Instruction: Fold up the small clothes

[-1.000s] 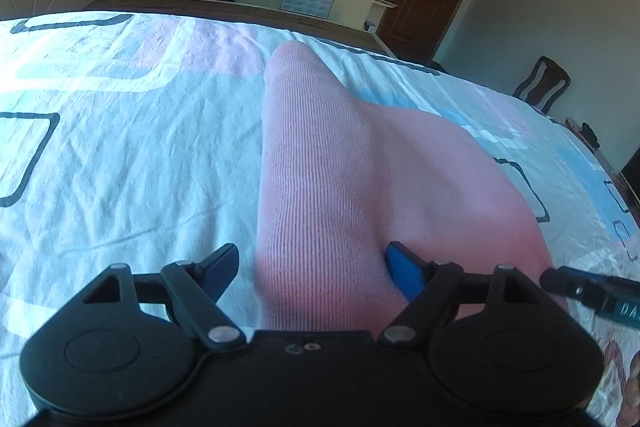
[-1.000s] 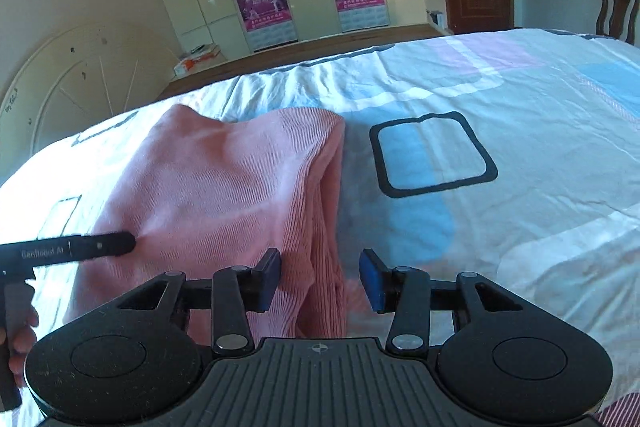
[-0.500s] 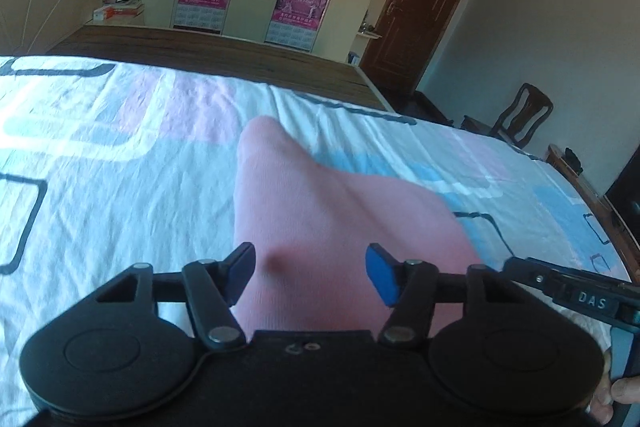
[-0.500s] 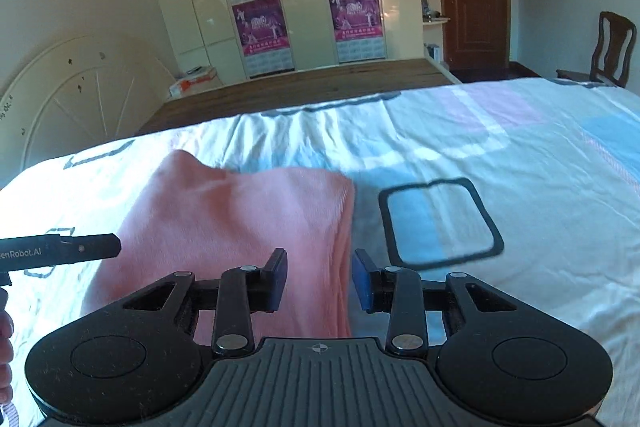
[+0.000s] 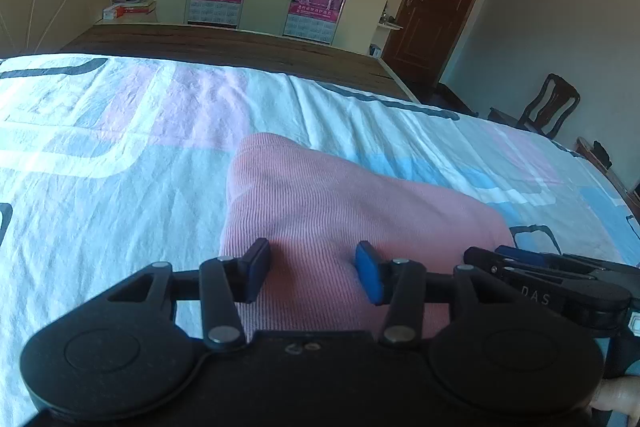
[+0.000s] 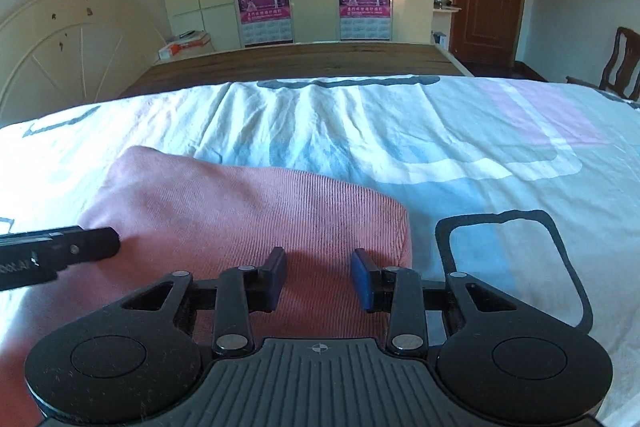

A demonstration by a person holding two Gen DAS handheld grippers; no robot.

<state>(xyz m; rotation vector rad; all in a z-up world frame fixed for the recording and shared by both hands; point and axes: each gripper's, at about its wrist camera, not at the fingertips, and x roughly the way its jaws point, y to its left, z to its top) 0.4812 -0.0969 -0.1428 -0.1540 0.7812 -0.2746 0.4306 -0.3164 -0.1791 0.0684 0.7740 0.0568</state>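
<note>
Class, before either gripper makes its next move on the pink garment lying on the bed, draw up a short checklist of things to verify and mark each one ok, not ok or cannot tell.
1. Pink garment lies on the bed sheet, already folded over: ok.
2. Left gripper has garment fabric between its fingers; jaws have just been closing: ok.
3. Left pads actually pinch the fabric: cannot tell.
4. Right gripper sits over the garment's near edge, a gap showing between its fingers: ok.
5. Right pads grip any fabric: cannot tell.
6. The two grippers are apart, not touching: ok.
</note>
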